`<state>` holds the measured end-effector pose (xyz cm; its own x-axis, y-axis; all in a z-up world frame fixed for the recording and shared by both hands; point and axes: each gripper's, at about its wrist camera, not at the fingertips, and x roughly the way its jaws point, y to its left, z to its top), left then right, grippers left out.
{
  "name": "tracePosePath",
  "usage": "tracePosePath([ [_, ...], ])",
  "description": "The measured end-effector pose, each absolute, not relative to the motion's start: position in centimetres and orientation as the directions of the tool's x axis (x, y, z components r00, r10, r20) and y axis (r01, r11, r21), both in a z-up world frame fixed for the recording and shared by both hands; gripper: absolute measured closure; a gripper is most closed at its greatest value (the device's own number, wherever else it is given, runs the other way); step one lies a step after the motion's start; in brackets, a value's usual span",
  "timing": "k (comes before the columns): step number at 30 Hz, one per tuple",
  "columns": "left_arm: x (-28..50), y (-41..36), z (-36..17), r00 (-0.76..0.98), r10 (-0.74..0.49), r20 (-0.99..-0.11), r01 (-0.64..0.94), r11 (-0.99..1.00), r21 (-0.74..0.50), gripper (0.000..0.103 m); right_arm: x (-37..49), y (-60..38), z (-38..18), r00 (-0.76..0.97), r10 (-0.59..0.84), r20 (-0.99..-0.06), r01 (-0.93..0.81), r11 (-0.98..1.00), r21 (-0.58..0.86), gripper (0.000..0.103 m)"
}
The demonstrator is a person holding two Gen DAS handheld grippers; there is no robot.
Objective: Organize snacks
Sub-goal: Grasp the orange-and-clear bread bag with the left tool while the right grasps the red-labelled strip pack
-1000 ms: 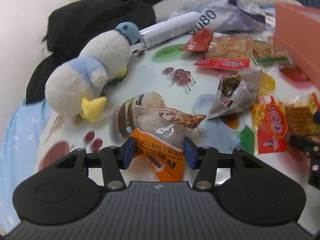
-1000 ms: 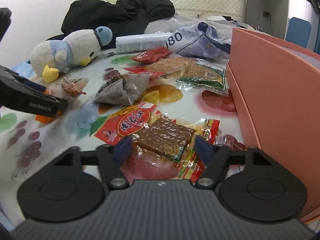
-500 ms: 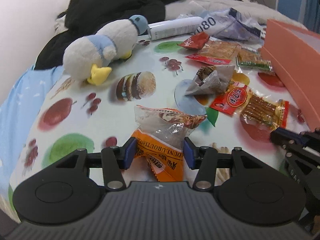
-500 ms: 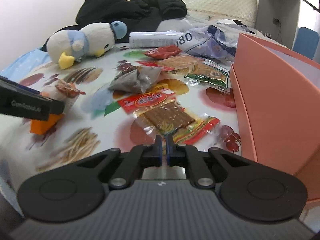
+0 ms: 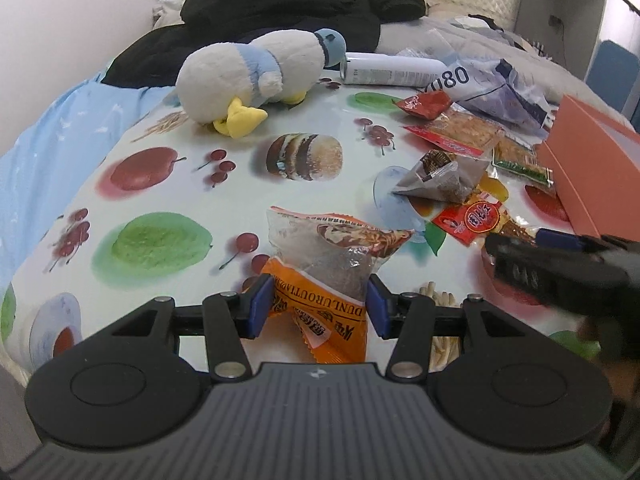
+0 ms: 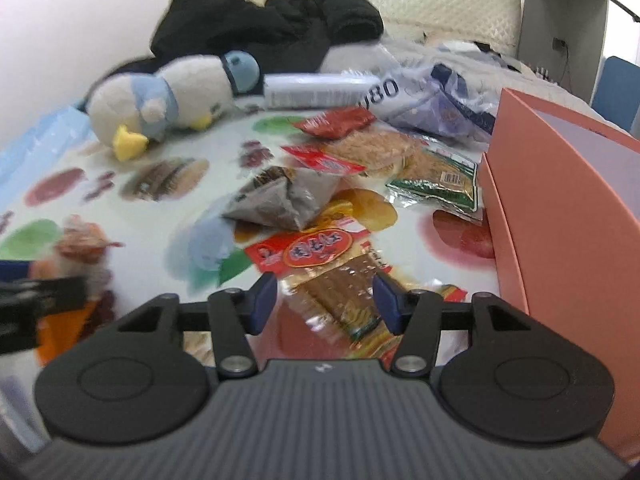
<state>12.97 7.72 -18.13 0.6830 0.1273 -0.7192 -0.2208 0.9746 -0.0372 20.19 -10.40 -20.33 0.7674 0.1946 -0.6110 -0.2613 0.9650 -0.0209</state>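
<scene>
left gripper (image 5: 318, 306): clenched on an orange snack bag (image 5: 324, 280); both blue pads press into the bag's sides; the bag's clear crumpled top sticks up past the fingers, above the cloth
right gripper (image 6: 325, 300): jaws opening; a red-and-clear packet of brown strips (image 6: 340, 300) lies on the cloth between the fingers, and the pads do not touch it; the view is blurred
surface: a printed cloth (image 5: 160, 200) with pictures of fruit and a burger
loose snacks: a grey triangular pouch (image 6: 276, 198) beside the red packet; a green-edged packet (image 6: 440, 184) just beside the box; a small red sachet (image 6: 334, 122) and a flat packet with a red edge (image 6: 360, 152) further back
pink box (image 6: 560, 220): stands open at the right edge of the cloth
other things: a plush penguin (image 5: 256, 76) lying on its side; a white can (image 5: 392, 74) on its side behind it; a crumpled printed plastic bag (image 6: 432, 100); black clothing (image 5: 280, 12) at the back
</scene>
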Motion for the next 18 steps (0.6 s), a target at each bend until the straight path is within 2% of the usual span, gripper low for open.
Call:
tracePosePath([
  [6, 12.5, 7.5, -18.2, 0.687, 0.109, -0.718, -0.22, 0.974, -0.062, 0.048, 23.8, -11.0, -19.6, 0.743, 0.164, -0.649, -0.206, 0.978, 0.011, 0.048],
  [10, 12.4, 7.5, -18.2, 0.689, 0.095, -0.719, -0.224, 0.971, -0.086, 0.048, 26.3, -11.6, -19.8, 0.69, 0.162, -0.705, -0.177, 0.983, 0.053, 0.048],
  [13, 12.4, 7.4, -18.2, 0.688, 0.092, -0.72, -0.224, 0.97, -0.09, 0.048, 27.5, -12.1, -20.4, 0.629, 0.185, -0.755, -0.164, 0.981, 0.104, 0.048],
  [18, 12.2, 7.3, -18.1, 0.69, 0.083, -0.719, -0.224, 0.969, -0.103, 0.048, 27.3, -12.5, -20.1, 0.582, 0.233, -0.779, -0.179, 0.971, 0.157, 0.047],
])
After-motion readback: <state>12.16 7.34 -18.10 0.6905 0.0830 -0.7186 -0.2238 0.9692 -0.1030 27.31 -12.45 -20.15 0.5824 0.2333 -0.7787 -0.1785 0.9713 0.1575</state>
